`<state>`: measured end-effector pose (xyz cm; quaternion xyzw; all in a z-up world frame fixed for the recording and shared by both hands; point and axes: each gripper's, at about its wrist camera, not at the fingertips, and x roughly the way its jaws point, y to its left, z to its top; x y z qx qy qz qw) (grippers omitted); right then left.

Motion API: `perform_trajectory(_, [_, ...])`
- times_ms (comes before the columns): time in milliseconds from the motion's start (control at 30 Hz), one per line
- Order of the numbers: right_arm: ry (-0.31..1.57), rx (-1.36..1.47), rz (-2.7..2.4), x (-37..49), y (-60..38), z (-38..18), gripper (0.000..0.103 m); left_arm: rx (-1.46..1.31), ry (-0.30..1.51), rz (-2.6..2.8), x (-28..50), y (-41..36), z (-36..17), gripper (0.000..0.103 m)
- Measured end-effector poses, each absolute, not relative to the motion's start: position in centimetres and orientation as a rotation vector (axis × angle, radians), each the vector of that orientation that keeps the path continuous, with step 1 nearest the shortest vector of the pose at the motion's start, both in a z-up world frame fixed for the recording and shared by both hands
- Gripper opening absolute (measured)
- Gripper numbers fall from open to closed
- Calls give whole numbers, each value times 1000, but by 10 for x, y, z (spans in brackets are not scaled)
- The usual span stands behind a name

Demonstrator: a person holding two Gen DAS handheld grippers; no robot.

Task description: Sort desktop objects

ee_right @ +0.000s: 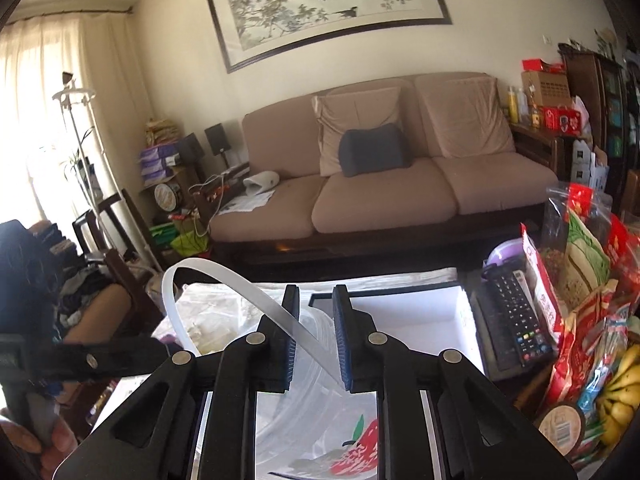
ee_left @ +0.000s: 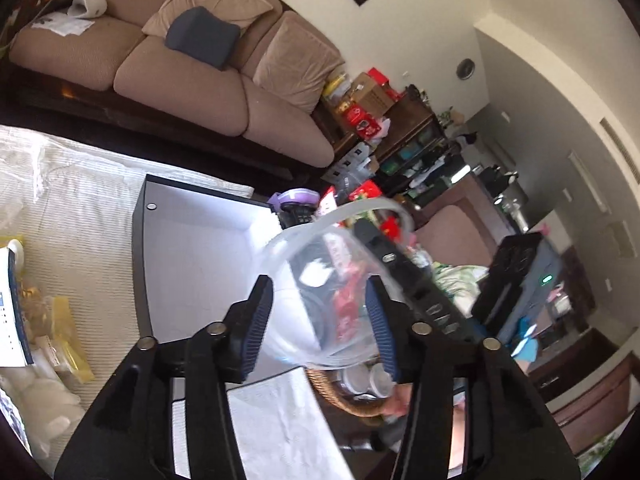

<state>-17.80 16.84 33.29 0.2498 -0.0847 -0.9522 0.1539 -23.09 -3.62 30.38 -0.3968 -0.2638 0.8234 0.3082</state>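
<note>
Right wrist view: right tongs (ee_right: pixel 316 336) pinch the white handle (ee_right: pixel 240 280) of a clear plastic tub (ee_right: pixel 320 432) above the open white box (ee_right: pixel 420 312). Left tongs (ee_left: pixel 320 320) straddle the tub released. Next, likely lower it into the box.

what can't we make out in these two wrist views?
- Left wrist: whether the left gripper pads press the clear tub; motion blur and transparency hide contact.
- Right wrist: the tub's body, cut off by the right gripper and the bottom edge; only its white handle strap shows fully.
- Both: the open box floor, partly covered by tub and jaws.
</note>
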Motion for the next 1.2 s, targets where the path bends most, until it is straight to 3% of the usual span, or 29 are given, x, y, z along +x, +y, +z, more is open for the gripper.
perform_trajectory(233, [-217,748,-2693,-188,183,315,16,-1106,-595,2274,-264,-3,274,45])
perform_trajectory(267, [-222,759,-2693,-193,185,310,16,-1127,-578,2290,-270,0,270,24])
perform_trajectory(300, [-226,770,-2691,-198,186,303,17,-1149,-559,2297,-273,4,264,12])
perform_trajectory(333, [-230,786,-2686,-205,186,297,17,-1165,-536,2309,-280,7,260,9])
perform_trajectory(700, [-237,966,-2636,-286,185,216,17,-1308,-233,2409,-358,42,207,9])
perform_trajectory(967, [-50,1065,-2657,-335,194,190,17,-1360,-192,2399,-411,72,170,9])
perform_trajectory(1200, [-9,1137,-2670,-364,215,172,17,-1413,-206,2376,-439,93,145,9])
